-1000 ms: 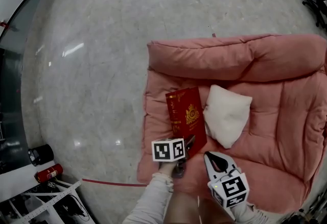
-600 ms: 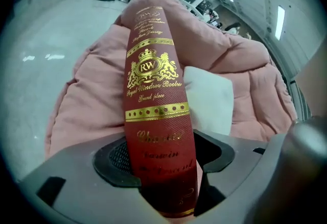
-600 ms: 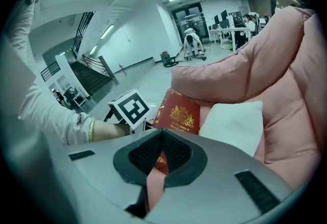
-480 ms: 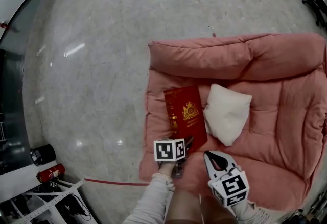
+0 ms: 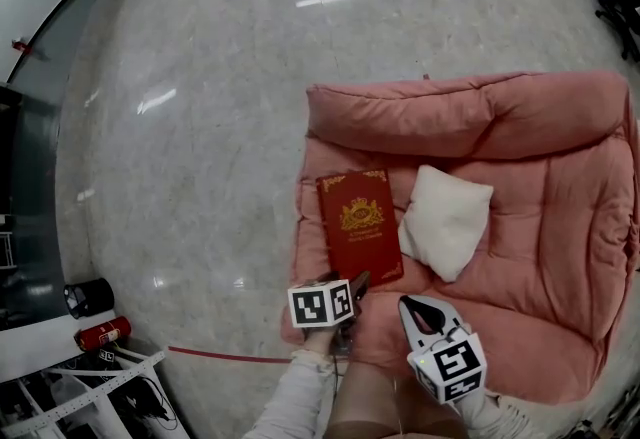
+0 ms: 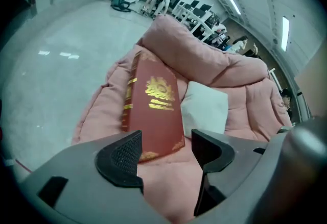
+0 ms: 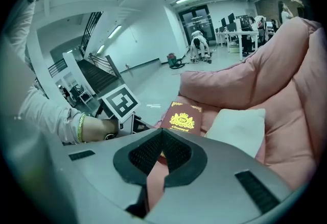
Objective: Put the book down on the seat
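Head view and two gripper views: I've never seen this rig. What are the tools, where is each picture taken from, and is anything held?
A person holds a two-jaw gripper in each hand; the marker cube on each is part of it. The head view looks down from the person's head; each gripper view looks along that gripper's jaws. A red book lies flat on the pink seat cushion beside a white pillow. The left gripper is open, the book beyond its jaws, not gripped. The right gripper is shut and empty. Nothing is held.

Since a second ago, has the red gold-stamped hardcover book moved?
Yes: the book dropped flat onto the pink padded seat, staying left of the white pillow.
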